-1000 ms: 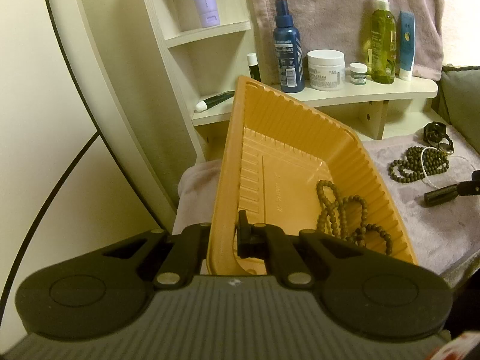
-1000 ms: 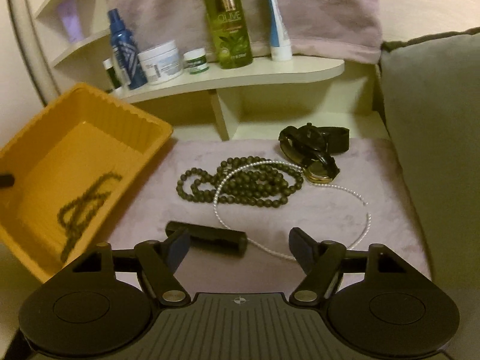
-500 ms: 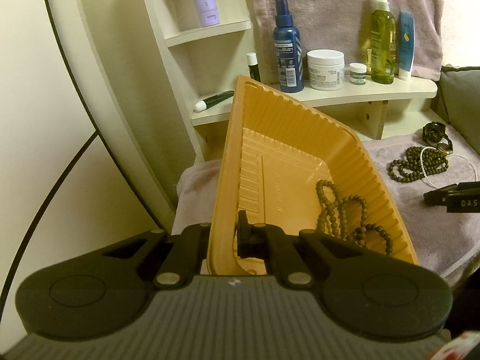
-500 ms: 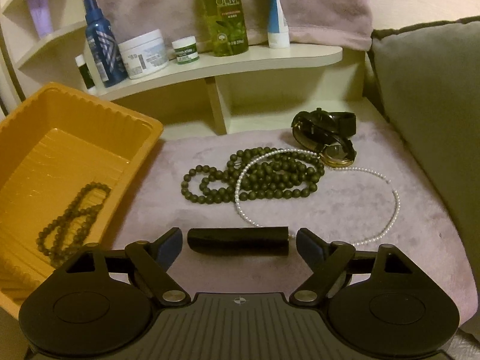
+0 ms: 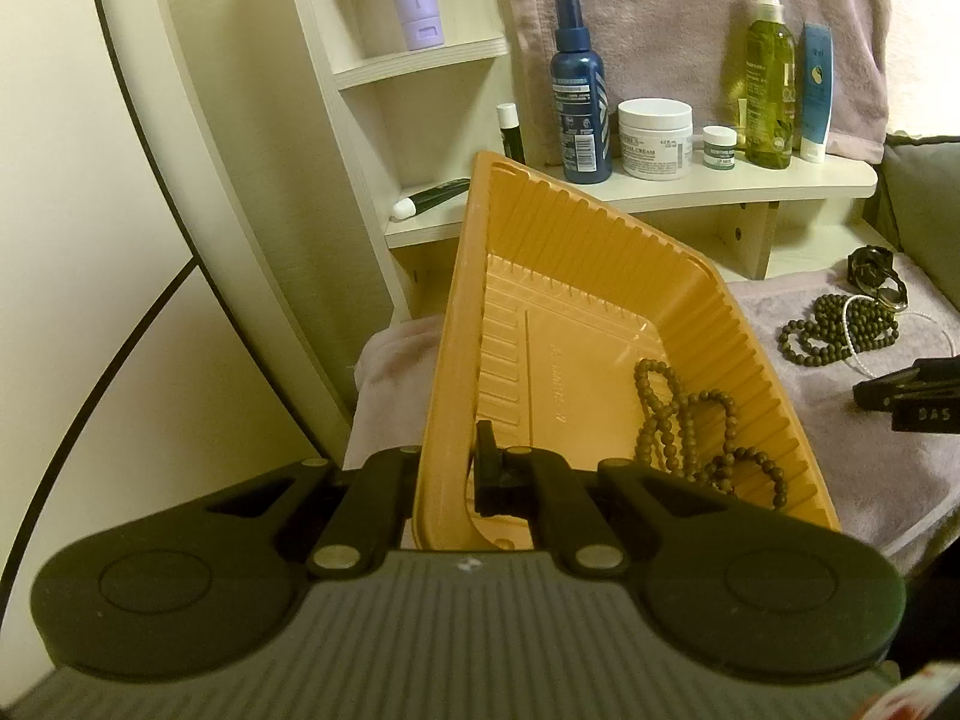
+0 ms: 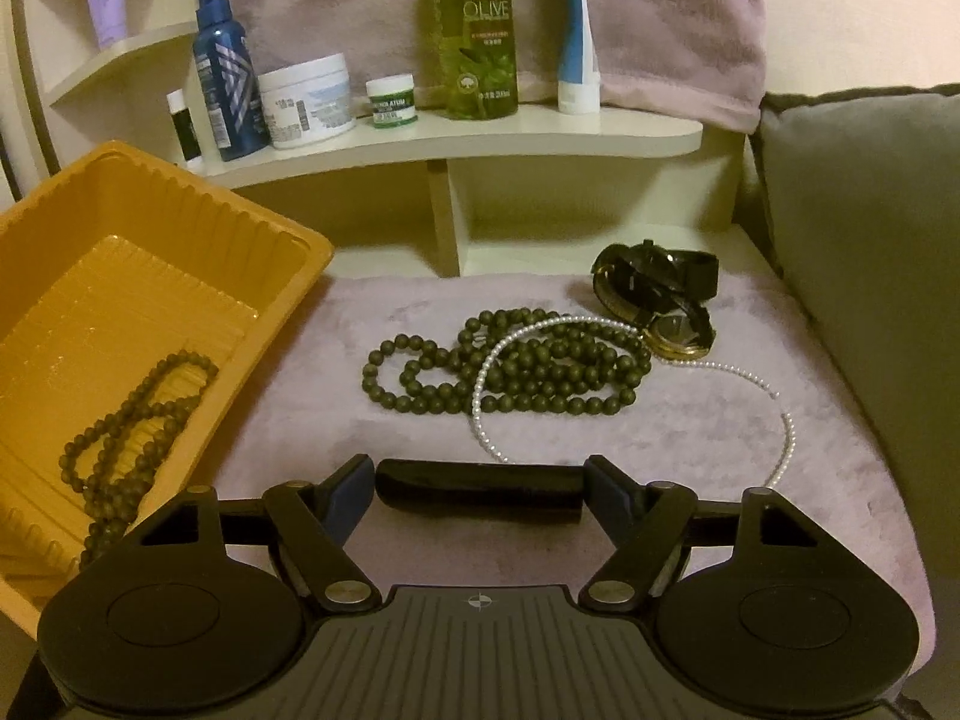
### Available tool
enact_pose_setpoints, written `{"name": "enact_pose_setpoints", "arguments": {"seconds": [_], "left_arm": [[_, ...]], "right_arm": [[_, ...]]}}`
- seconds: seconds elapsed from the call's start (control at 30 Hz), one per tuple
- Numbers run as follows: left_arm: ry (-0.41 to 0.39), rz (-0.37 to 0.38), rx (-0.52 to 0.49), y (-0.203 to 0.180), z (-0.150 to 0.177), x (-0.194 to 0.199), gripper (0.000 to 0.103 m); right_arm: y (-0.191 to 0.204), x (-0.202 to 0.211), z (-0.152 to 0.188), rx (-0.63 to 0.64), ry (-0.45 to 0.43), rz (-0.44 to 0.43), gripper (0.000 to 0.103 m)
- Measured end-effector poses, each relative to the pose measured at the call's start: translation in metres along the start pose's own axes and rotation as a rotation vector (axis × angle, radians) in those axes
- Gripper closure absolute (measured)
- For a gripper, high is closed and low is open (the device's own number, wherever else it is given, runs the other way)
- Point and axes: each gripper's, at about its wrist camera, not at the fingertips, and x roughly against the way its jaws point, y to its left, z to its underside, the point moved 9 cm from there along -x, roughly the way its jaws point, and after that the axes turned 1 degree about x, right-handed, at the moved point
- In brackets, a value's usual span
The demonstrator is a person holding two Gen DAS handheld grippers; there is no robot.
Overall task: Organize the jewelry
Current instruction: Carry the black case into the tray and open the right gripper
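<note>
Left gripper (image 5: 447, 474): jaws clamped together on the near wall of the yellow tray (image 5: 576, 252), which holds one bead strand (image 5: 690, 420). Right gripper (image 6: 477, 489): jaws have just been closing, a black cylinder (image 6: 480, 489) lengthwise between them; contact unclear. Dark beads (image 6: 540, 366), pearl string (image 6: 750, 378) and watches (image 6: 654, 282) lie toward the purple cloth's (image 6: 690, 420) far edge.

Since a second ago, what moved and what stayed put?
The right gripper moved up to the black tube, which now lies between its jaws; they have just been closing, not yet gripping. The left gripper stays clamped on the orange tray. The beads didn't move.
</note>
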Motion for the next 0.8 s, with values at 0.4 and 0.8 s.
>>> {"name": "enact_pose_setpoints", "arguments": {"seconds": [0.4,0.8], "left_arm": [[-0.001,0.001,0.001,-0.001,0.0,0.001,0.099],[0.0,0.001,0.003,-0.001,-0.001,0.001,0.099]], "right_arm": [[0.087,0.031,-0.046,0.162,-0.104,-0.333,0.028],[0.159,0.017,-0.029,0.269,-0.017,-0.585,0.028]]}}
